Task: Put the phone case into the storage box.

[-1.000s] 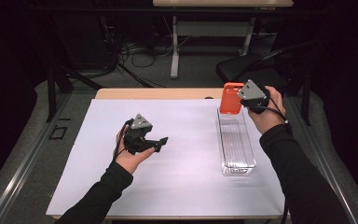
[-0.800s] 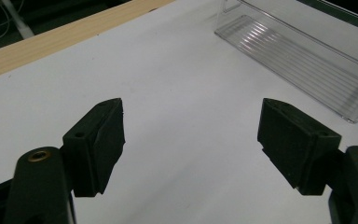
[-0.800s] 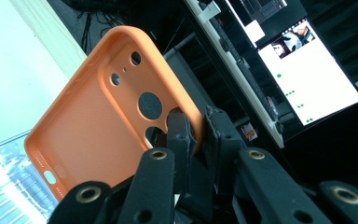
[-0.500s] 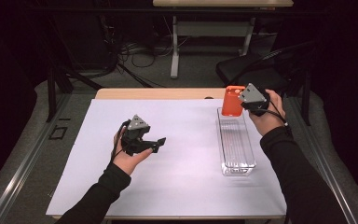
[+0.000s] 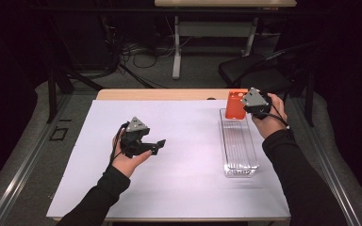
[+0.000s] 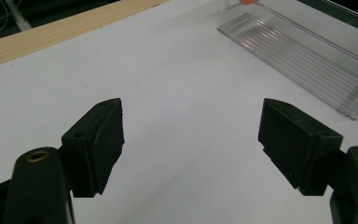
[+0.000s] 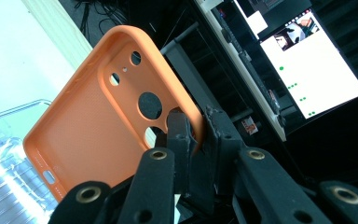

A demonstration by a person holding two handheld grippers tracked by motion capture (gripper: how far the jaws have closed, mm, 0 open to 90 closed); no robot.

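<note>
An orange phone case [image 5: 236, 104] hangs over the far end of a clear plastic tray [image 5: 238, 143] on the right of the white table. My right gripper [image 5: 248, 107] is shut on the case's edge; in the right gripper view the jaws pinch the rim of the phone case [image 7: 112, 126] near its camera holes. Left of centre, my left gripper [image 5: 156, 146] hovers above the table, pointing right. The left gripper [image 6: 191, 140] stands wide open, with bare table between its jaws and the clear tray [image 6: 303, 56] farther off.
A white sheet [image 5: 179, 160] covers the table, with a wooden strip [image 5: 160, 94] along the far edge. Beyond the table are a dark chair [image 5: 250, 70], cables and a table leg. A lit monitor [image 7: 307, 60] shows in the right gripper view.
The right gripper has carried the orange case slightly up and away from the tray's far end. The left gripper has stayed nearly in place, still open.
</note>
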